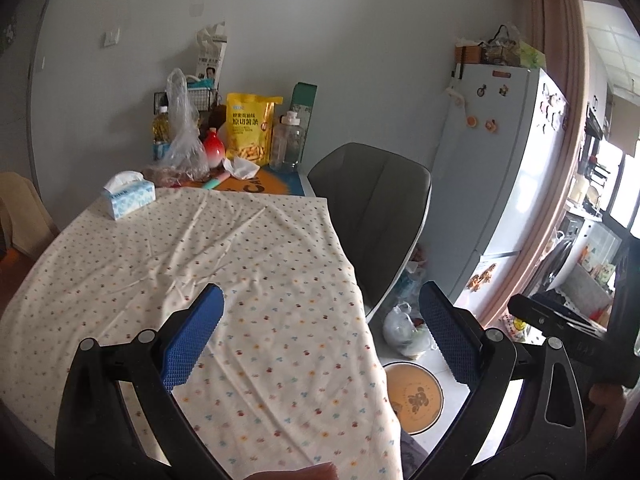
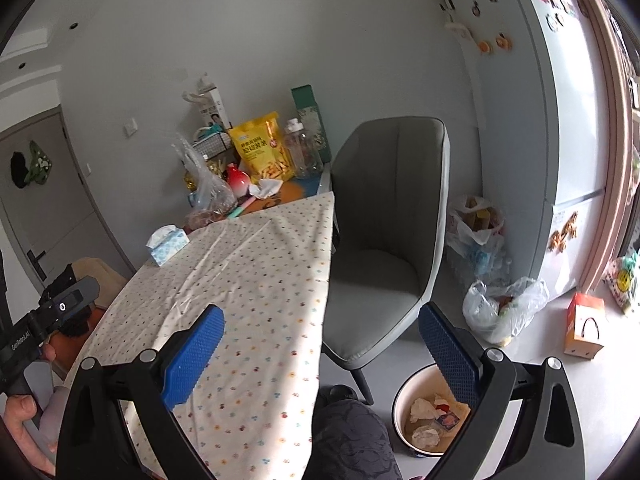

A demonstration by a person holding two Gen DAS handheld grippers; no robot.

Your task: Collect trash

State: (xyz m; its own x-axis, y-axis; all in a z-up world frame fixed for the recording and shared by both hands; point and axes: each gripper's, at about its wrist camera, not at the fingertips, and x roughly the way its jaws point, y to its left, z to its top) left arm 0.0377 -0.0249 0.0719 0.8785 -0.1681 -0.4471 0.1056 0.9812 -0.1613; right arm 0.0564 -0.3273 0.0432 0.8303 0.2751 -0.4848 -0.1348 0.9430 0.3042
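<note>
A round trash bin (image 2: 424, 412) stands on the floor by the table's right side and holds crumpled paper and wrappers; in the left wrist view it shows as a round orange disc (image 1: 414, 396). A crumpled white tissue (image 1: 240, 168) lies at the far end of the table, also in the right wrist view (image 2: 264, 189). My left gripper (image 1: 320, 336) is open and empty above the near table edge. My right gripper (image 2: 320, 344) is open and empty, over the table's right edge and the chair.
The table wears a dotted cloth (image 1: 192, 264). A tissue box (image 1: 128, 196), plastic bag (image 1: 184, 144), yellow snack bag (image 1: 250, 128), red vase and bottle crowd the far end. A grey chair (image 2: 384, 240) stands right of the table. Filled plastic bags (image 2: 504, 308) and a fridge (image 2: 540, 120) are beyond.
</note>
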